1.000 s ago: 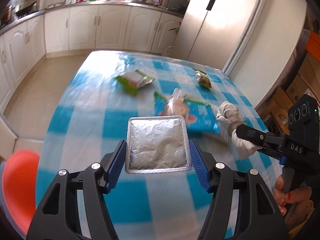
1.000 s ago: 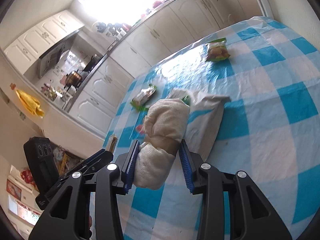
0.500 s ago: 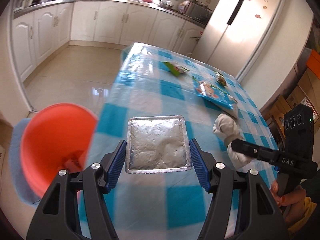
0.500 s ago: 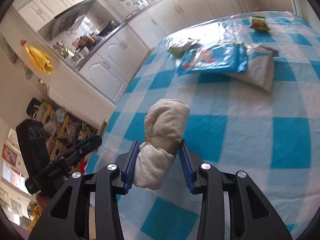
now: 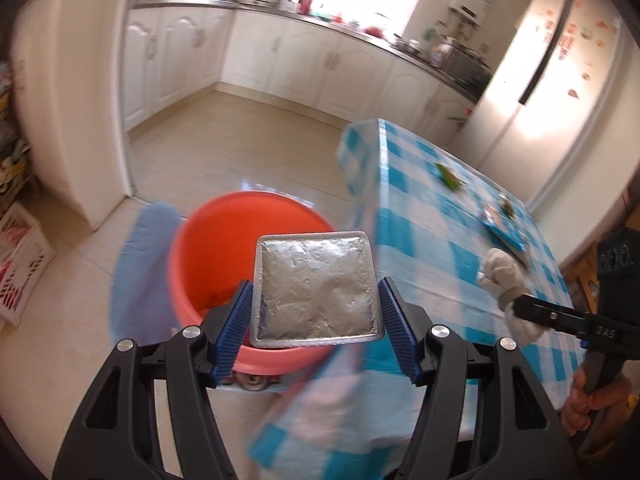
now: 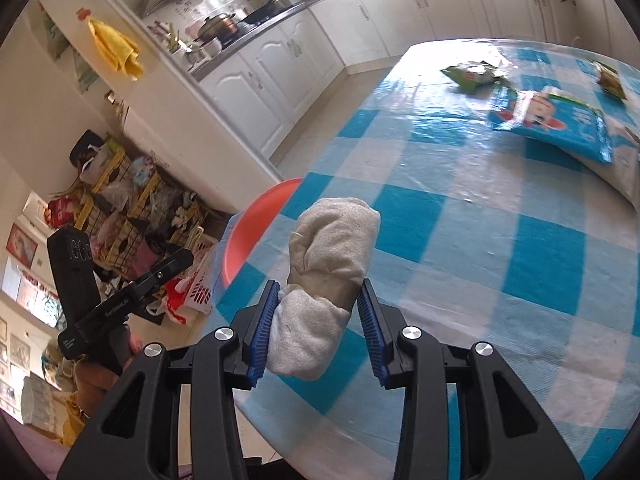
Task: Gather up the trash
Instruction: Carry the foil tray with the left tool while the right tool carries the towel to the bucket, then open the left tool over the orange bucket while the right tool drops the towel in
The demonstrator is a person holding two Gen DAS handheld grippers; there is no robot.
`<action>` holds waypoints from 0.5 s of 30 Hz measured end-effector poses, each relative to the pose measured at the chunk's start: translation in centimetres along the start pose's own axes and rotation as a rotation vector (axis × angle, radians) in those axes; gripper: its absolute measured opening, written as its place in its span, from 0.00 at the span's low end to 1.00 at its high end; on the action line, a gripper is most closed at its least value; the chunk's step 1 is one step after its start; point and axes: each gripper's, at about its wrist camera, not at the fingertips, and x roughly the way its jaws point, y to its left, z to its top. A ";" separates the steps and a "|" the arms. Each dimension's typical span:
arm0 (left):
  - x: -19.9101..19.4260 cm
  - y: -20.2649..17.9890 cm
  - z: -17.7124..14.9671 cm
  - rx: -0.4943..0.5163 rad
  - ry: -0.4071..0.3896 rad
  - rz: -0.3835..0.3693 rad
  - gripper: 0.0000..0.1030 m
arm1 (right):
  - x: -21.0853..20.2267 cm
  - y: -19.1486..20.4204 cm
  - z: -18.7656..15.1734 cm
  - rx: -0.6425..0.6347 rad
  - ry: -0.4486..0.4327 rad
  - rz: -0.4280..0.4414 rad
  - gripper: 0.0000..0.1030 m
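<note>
My left gripper (image 5: 316,320) is shut on a square silver foil packet (image 5: 316,286) and holds it over the near rim of an orange bin (image 5: 240,240) on the floor beside the table. My right gripper (image 6: 316,320) is shut on a rolled off-white paper wad (image 6: 324,280) above the table's near corner; the wad also shows in the left wrist view (image 5: 504,280). On the blue-checked tablecloth (image 6: 480,240) lie a blue snack bag (image 6: 552,124), a green wrapper (image 6: 472,74) and a small wrapper (image 6: 610,78). The bin's rim (image 6: 256,224) shows past the table edge.
A pale blue cloth (image 5: 140,276) hangs by the bin's left side. White cabinets (image 5: 280,60) line the far wall, and a fridge (image 5: 552,80) stands behind the table. Cluttered wire shelves (image 6: 120,200) stand at the left. Tiled floor (image 5: 240,152) lies beyond the bin.
My left gripper has swung left off the table and now holds the foil packet over the orange bin. My right gripper has followed with the paper wad toward the table's bin-side edge.
</note>
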 end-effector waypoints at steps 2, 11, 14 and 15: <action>-0.6 1.1 0.3 -0.016 -0.018 0.024 0.62 | 0.7 1.3 0.5 -0.022 0.013 0.012 0.40; -1.7 3.2 1.7 -0.035 -0.065 0.082 0.62 | 4.7 5.7 3.1 -0.116 0.097 0.046 0.40; -0.9 3.3 2.1 -0.033 -0.051 0.075 0.62 | 6.4 6.7 4.0 -0.125 0.128 0.050 0.41; -0.6 3.4 2.1 -0.033 -0.046 0.073 0.62 | 6.9 7.0 4.2 -0.127 0.135 0.052 0.41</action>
